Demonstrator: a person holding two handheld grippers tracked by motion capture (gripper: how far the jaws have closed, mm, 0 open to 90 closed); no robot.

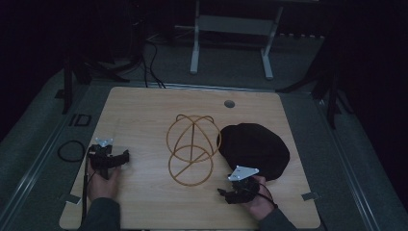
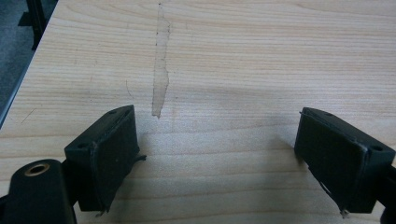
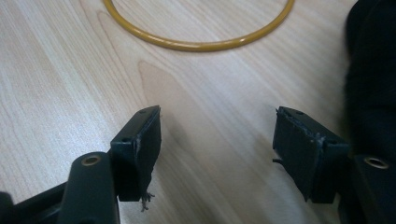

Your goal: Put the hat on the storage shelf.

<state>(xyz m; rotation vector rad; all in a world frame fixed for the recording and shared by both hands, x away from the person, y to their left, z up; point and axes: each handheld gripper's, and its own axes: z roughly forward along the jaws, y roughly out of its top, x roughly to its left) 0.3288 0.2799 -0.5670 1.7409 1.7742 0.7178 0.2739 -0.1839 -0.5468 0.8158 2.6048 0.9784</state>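
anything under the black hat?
Can't tell. The hat lies flat on the table, its brim beside the wire stand, and it covers whatever is below it. Bare wood shows all around it.

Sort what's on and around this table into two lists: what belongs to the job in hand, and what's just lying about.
Job in hand:
- gold wire stand, mid-table
- black hat, touching the stand's right side
- left gripper, open, empty
- right gripper, open, empty

Lying about:
- black cable loop, off the table's left edge
- tape strip on the tabletop
- white frame legs, beyond the table
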